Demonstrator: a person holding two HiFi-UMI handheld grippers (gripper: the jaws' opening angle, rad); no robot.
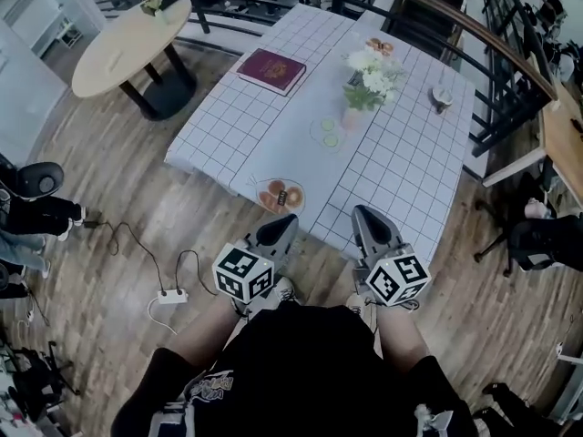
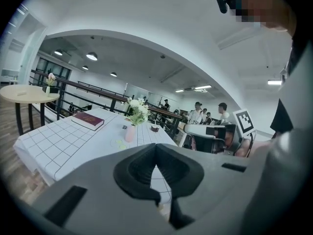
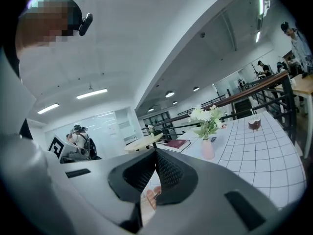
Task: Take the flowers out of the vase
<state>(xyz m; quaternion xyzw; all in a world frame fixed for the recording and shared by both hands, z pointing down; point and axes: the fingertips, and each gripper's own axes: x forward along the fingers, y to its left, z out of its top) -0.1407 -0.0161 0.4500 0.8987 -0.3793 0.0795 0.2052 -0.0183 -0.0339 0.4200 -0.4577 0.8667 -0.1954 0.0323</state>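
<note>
White flowers [image 1: 369, 69] fill the pink vase [image 1: 351, 116]; left hand-held gripper [image 1: 284, 219] and right hand-held gripper [image 1: 363, 212] are each pressed together.

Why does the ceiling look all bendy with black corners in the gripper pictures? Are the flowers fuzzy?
Left gripper view: a wide lens curves the ceiling and darkens the corners; the flowers look small and a bit soft. Right gripper view: same bending, flowers clearer. Head view: the white flowers glare bright; the railing bows.

A plate [image 1: 280, 195] blocks the near edge; right of it bare table [image 1: 392, 185] reaches the vase [image 1: 352, 116].
</note>
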